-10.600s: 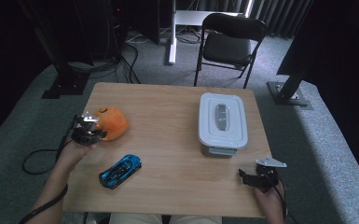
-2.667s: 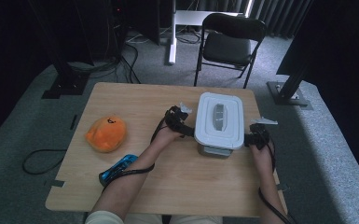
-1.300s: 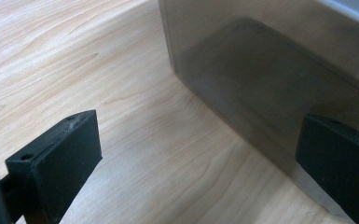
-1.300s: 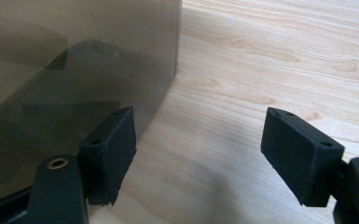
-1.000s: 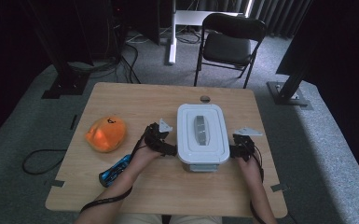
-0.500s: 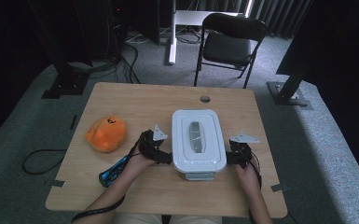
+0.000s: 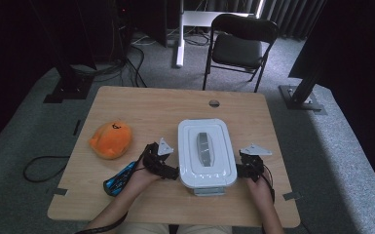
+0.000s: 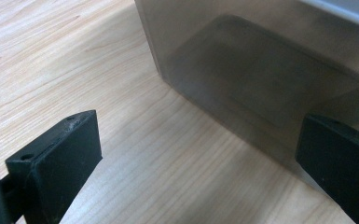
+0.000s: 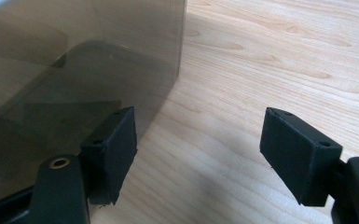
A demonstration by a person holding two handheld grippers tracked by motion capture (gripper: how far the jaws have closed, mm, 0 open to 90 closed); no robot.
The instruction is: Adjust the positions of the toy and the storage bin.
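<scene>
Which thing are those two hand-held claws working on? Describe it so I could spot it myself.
Look at the wooden table, near its front edge between the person's two hands. There sits a white-lidded box with smoky see-through walls and a grey handle; the soft orange toy and blue car are smaller.

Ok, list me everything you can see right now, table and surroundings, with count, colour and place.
box: 1, white lid with grey handle, smoky clear walls, table centre-right, between the grippers
plush: 1, orange, table left
toy car: 1, blue, near left edge, partly under the left forearm
table: 1, light wood, hole near far edge
chair: 1, black, behind the table
stands: 2, black, on the floor left and right of the table
left gripper: 1, black, open, at the box's left wall
right gripper: 1, black, open, at the box's right wall
</scene>
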